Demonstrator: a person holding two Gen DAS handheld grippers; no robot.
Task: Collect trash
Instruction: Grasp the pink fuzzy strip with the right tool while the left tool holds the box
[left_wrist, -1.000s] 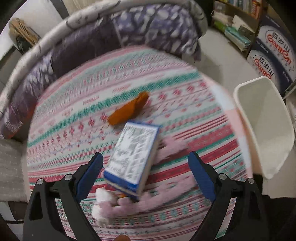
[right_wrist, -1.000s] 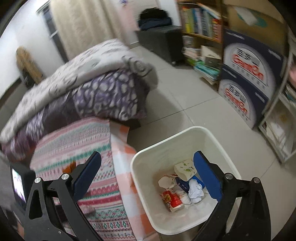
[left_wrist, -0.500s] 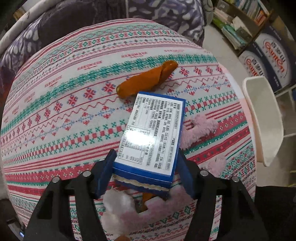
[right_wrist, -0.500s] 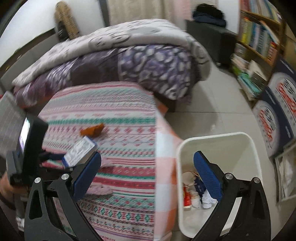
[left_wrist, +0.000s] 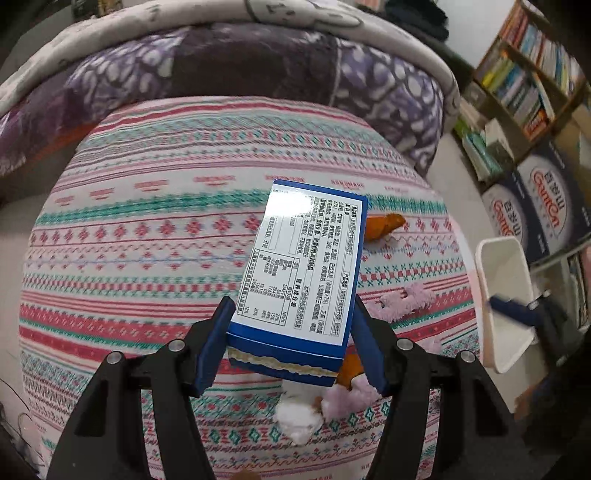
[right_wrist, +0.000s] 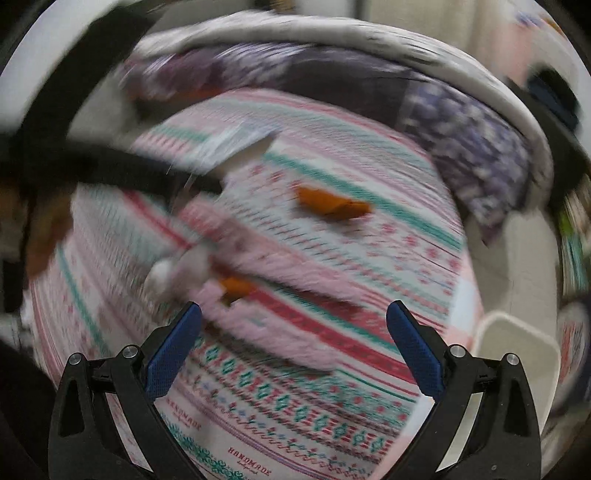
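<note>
The left hand-held gripper (left_wrist: 291, 343) is clenched on the near end of a blue-and-white box (left_wrist: 303, 266), one blue pad on each long side, so the printed label faces up and the rest of the box juts forward past the fingertips, clear of the cloth. Gripping it across its narrow width looks sensible: the carton is light and stiff, and a squeeze on the flat sides should hold it without crushing. Just below and ahead of that gripper, on the striped tablecloth (left_wrist: 147, 258) covering the table, lie a fluffy pink thing (left_wrist: 402, 302) and a white tuft (left_wrist: 299, 417), with an orange scrap (left_wrist: 384, 227) showing past the far corner of the box. I would guess these are the remaining pieces to clear, though I cannot tell whether the pink thing is trash. Off to that gripper's right, beyond the table edge and lower down, stands the white bin (left_wrist: 502, 295), tall and open at the top, placed close so that a short swing should bring the box over it. The right hand-held gripper (right_wrist: 291, 343) has its jaws spread wide with nothing between them; its view is badly smeared, but it points down at the same cloth, with the pink thing (right_wrist: 266, 280) just ahead of its fingers and an orange scrap (right_wrist: 332, 205) farther out. To my eye it is free for the next pickup while the left carries the box to the bin.
</note>
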